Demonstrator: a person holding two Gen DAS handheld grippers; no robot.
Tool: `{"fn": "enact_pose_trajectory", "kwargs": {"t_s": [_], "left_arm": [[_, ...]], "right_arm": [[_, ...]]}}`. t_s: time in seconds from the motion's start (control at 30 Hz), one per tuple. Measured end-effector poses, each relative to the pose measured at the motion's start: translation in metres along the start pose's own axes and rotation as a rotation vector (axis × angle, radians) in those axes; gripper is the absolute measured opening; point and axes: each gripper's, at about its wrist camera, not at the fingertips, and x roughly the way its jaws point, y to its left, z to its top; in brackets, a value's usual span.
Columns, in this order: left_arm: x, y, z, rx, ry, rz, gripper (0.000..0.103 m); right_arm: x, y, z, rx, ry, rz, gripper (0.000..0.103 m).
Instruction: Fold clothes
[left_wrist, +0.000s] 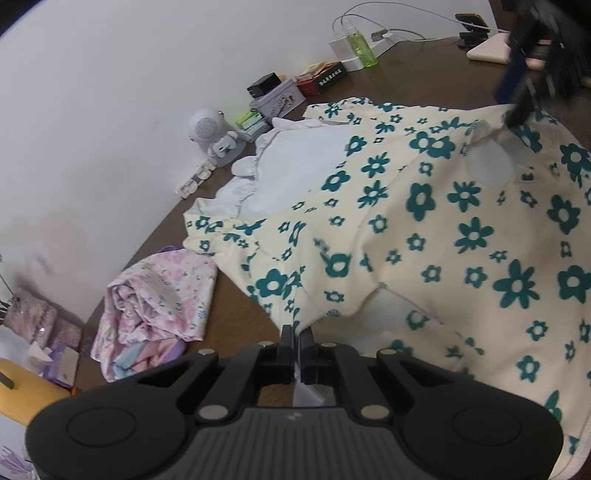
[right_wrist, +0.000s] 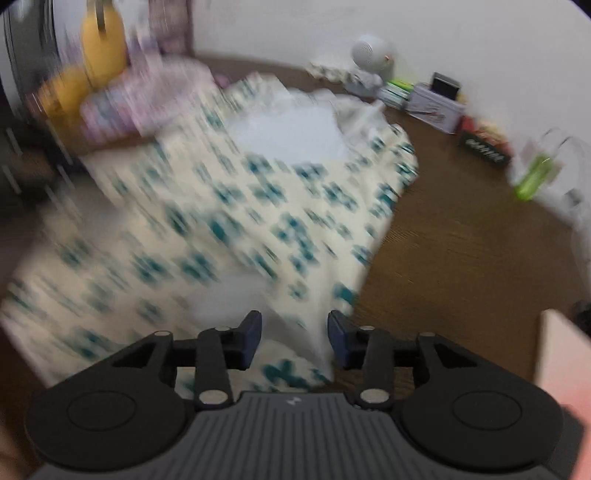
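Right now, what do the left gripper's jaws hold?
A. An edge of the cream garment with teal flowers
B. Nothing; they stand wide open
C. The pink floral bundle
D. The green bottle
A: the left gripper has its jaws shut on an edge of the cream garment with teal flowers, which rises in a pinched fold to them.

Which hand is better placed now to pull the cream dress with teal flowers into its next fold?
Left, probably. The left gripper is shut on the cream flowered dress; the right gripper stands open.
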Motion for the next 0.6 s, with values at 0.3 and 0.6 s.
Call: {"fn": "enact_pose_trajectory", "kwargs": {"t_s": [0.3, 0.6], "left_arm": [[0.008, 0.008, -0.007, -0.065, -0.002, -0.052, 0.018], [0.006, 0.001, -0.001, 0.054, -0.025, -0.098, 0.002]], "right_arm": [[0.031, 0.013, 0.132, -0.122, -0.11, 0.111, 0.053], [0.184, 0.072, 0.222, -0.31, 0.111, 0.12, 0.052]]}}
